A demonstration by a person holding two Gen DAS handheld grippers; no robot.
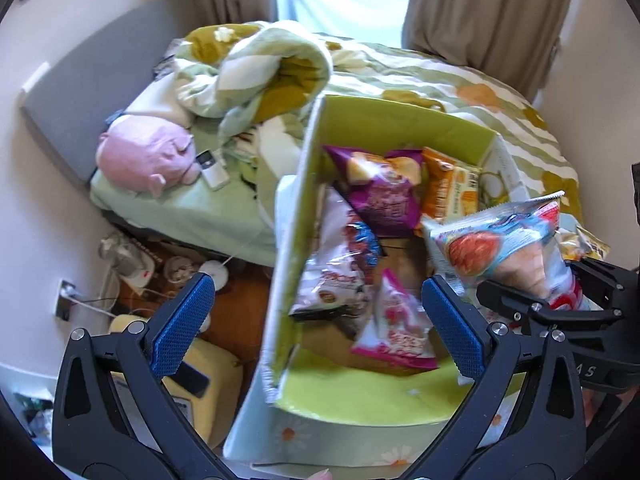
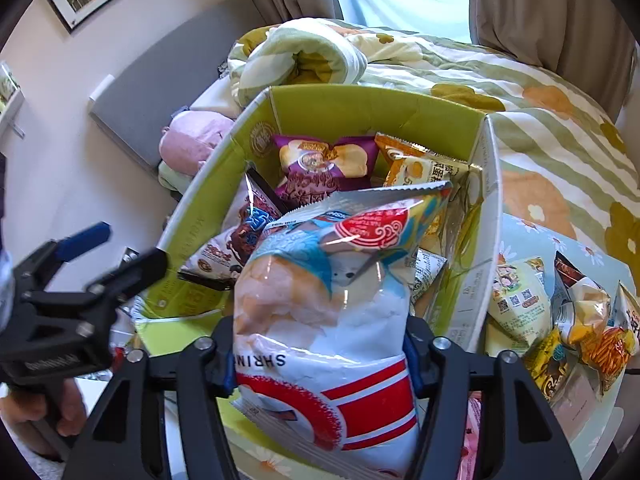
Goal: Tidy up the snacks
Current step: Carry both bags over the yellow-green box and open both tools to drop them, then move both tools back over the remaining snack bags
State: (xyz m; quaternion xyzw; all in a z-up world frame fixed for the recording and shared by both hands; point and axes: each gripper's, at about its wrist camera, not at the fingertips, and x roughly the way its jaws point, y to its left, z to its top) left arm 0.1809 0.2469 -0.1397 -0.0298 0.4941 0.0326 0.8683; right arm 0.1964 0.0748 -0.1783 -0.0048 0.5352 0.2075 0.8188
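A green-lined cardboard box (image 1: 400,124) stands on the bed with several snack bags inside: a purple bag (image 1: 380,196), an orange bag (image 1: 448,188), a chocolate-biscuit bag (image 1: 340,272) and a pink bag (image 1: 396,328). My left gripper (image 1: 318,284) is wide open over the box's left wall, with nothing between its blue pads. My right gripper (image 2: 320,368) is shut on the lower end of a white, blue and red shrimp-chip bag (image 2: 320,280), whose top reaches over the box (image 2: 360,108). The same bag (image 1: 500,248) and right gripper (image 1: 556,292) show in the left wrist view.
Loose snack bags (image 2: 560,320) lie on a daisy-print cloth right of the box. A rumpled quilt (image 1: 260,72) and a pink plush (image 1: 148,156) lie behind and to the left. Cluttered floor (image 1: 160,272) lies below the bed's left edge. A hand (image 2: 60,412) holds the left gripper (image 2: 120,248).
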